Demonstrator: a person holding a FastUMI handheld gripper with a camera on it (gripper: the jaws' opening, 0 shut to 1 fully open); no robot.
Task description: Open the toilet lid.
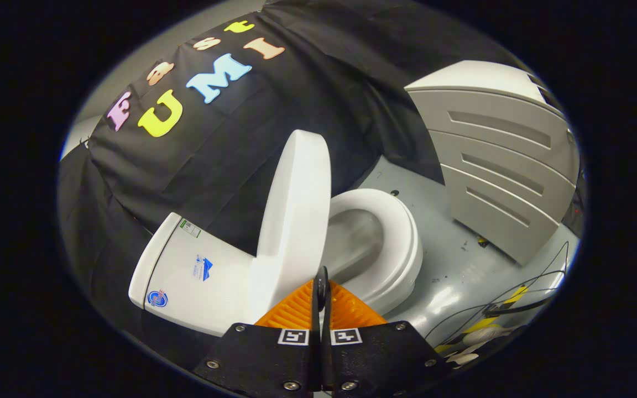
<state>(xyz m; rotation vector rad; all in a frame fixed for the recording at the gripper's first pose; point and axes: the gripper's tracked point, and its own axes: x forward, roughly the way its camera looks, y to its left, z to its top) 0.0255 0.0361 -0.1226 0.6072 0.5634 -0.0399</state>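
The white toilet lid (295,204) is standing raised, nearly upright, leaning back toward the cistern (194,273), just ahead of the fingers. Beside it the seat ring (393,243) is lying down around the open bowl (354,237). One toilet is sitting on the grey floor (451,271), with one grey drawer cabinet (504,160) showing three slotted fronts beyond it and a few thin black cables (523,301) nearby. The gripper (322,287) is tilting sideways, its fingers pressing together with nothing between them, tips at the lid's lower edge.
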